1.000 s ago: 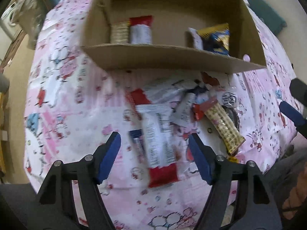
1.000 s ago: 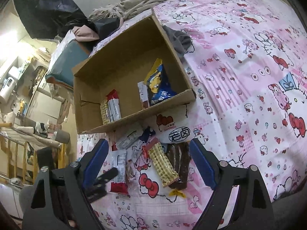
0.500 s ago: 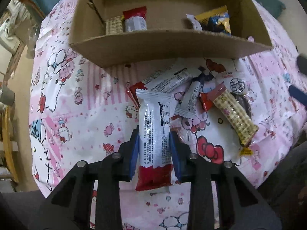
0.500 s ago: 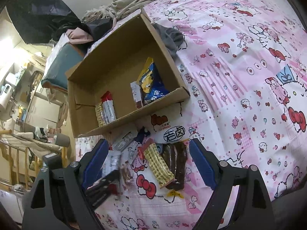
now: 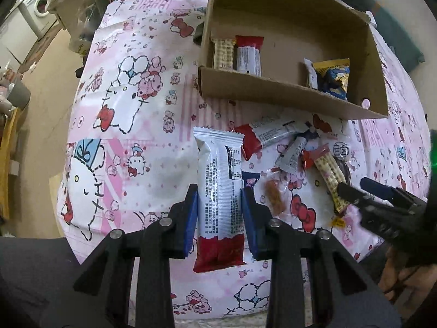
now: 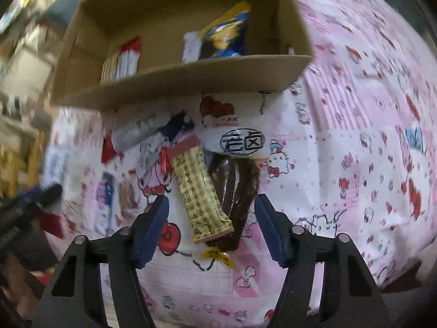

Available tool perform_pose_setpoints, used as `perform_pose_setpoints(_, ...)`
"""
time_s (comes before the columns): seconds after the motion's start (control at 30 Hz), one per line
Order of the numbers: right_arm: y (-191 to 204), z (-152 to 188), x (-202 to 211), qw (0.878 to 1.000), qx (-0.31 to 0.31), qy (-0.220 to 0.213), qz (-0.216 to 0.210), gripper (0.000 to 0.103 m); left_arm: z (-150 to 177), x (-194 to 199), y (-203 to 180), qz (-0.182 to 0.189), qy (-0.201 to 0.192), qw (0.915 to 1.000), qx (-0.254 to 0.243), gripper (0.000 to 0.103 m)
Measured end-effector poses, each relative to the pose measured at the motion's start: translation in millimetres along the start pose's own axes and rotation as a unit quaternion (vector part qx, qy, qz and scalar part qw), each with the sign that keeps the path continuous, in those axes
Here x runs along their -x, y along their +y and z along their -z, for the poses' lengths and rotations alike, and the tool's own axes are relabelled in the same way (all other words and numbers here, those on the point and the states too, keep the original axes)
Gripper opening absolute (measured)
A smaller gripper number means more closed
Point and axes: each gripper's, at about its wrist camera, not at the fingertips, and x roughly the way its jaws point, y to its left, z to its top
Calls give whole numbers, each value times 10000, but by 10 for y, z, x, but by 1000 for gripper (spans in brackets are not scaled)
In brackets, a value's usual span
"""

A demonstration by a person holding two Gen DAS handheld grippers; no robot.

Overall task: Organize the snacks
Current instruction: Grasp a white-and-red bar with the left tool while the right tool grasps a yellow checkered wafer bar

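the left hand-held gripper (image 5: 220,210) is clamped on a white wafer bar (image 5: 220,191) with a red end, gripped across its width and lifted clear of the bed (image 5: 114,136). the box (image 5: 286,101) lies ahead and to the right, with a matching bar (image 5: 248,56) standing at its left end beside a checkered one, and a blue-yellow bag (image 5: 331,78) at its right. judging by that sorting, the step in hand is carrying this bar to the box, and the next move calls for lifting it over the near wall and setting it down next to its twin.

the right hand-held gripper (image 6: 211,227) hangs with its jaws apart, straddling a checkered bar (image 6: 198,191) and a dark packet (image 6: 237,188) just beside it, touching neither as far as the blur allows. it will need to close on the bar alone. more loose snacks (image 6: 147,134) lie between these and the box.
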Motion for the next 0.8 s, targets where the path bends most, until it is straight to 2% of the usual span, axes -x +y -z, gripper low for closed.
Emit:
perform_pose_setpoints(0.1, 148, -11, -85, 9986, 451, 35, 291, 67, 13, 35, -24, 57, -39, 9999, -81, 27)
perform_pose_setpoints(0.17, 218, -9, -129, 9970, 667, 78, 379, 61, 2, 43, -75, 68, -72, 9998, -156, 27)
perform_pose_setpoints(0.23, 264, 11, -177, 9953, 836, 163, 469, 38, 3, 44, -110, 25, -120, 9997, -231, 27)
perform_pose_setpoints(0.3, 279, 33, -191, 9943, 936, 189, 474, 29, 1, 41, -121, 5, -138, 9996, -251, 27)
perform_pose_setpoints(0.53, 229, 61, 6, 9974, 685, 62, -191, 27, -9, 27, -91, -67, -188, 9996, -194, 27)
perform_pose_setpoints(0.8, 188, 92, 187, 9968, 506, 105, -602, 27, -16, -8, -27, -202, -217, 9995, -92, 27)
